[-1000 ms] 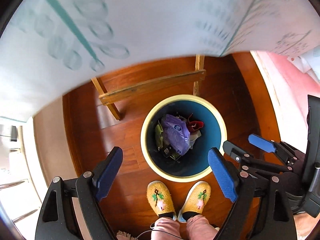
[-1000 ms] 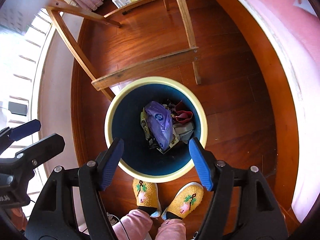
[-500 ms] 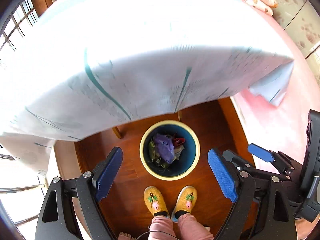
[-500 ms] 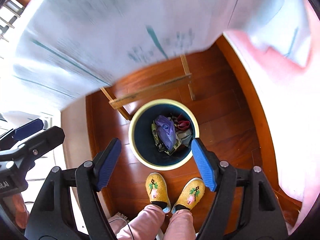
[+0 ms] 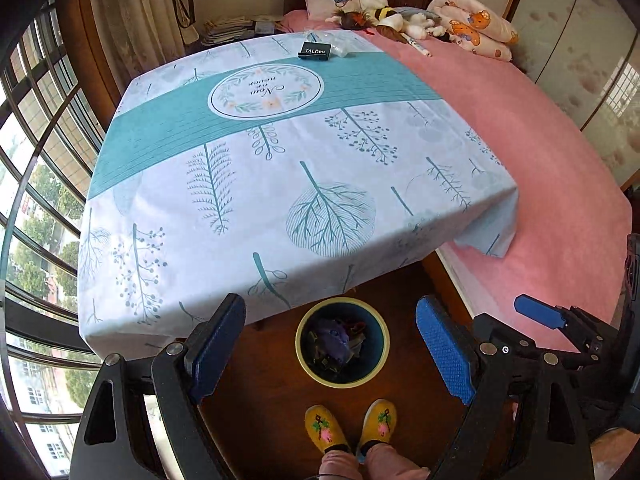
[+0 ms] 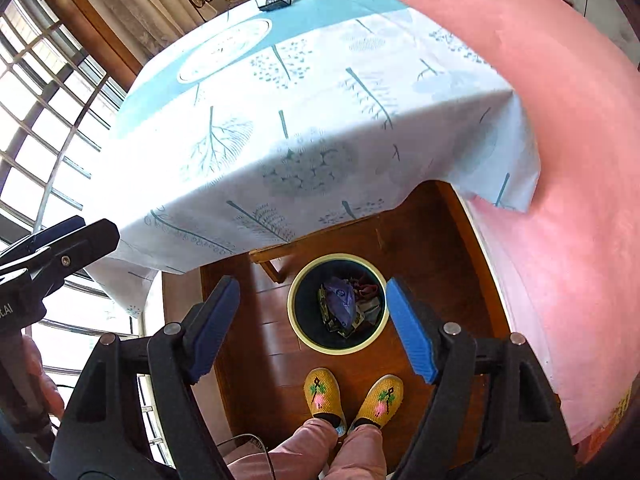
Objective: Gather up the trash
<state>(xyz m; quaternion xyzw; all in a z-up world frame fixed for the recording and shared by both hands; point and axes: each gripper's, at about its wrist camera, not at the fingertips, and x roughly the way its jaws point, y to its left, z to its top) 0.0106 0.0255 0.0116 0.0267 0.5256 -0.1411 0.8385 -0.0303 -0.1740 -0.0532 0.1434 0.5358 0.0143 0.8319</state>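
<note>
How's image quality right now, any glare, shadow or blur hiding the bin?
Left wrist: sharp; bin dim in the table's shadow, contents murky. Right wrist: window blown out at left, bin clearer; strong fisheye bending in both.

Left hand-held gripper (image 5: pixel 331 354) angled down, jaws wide, right hand-held gripper (image 6: pixel 313 327) just been opening, both empty

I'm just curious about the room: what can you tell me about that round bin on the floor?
The waste bin is a round, open-topped tub, looking like plastic, with a pale yellow rim and a dark blue inside. It stands upright on the wooden floor, just in front of the table's edge and ahead of the person's yellow slippers, not touching them. It has no lid. At its bottom lies crumpled trash, including a purple bag and something red.
</note>
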